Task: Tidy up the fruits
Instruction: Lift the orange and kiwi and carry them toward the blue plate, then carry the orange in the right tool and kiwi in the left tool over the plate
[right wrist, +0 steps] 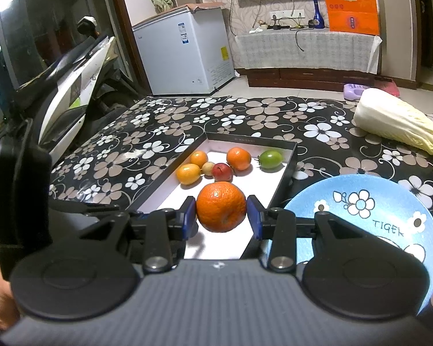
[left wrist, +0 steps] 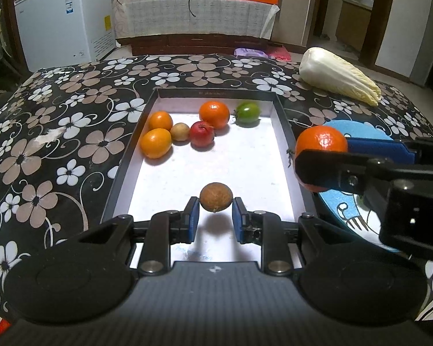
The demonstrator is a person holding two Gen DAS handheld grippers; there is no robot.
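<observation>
Left gripper (left wrist: 215, 212) is clamped on a brown fruit (left wrist: 216, 201) over the box (left wrist: 285, 127); right gripper (right wrist: 221, 212) is clamped on a tangerine (right wrist: 221, 210), plate (right wrist: 389, 190) just right.

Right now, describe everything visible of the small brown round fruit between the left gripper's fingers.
The small brown round fruit has dull, rough-looking tan skin and a tiny nub at its underside. It hangs lifted between the left gripper's blue pads, which press its two sides. It casts a shadow on the white floor of the black-walled shallow box below, so it looks clear of the floor. It sits at the box's near end, apart from the other fruits.
</observation>
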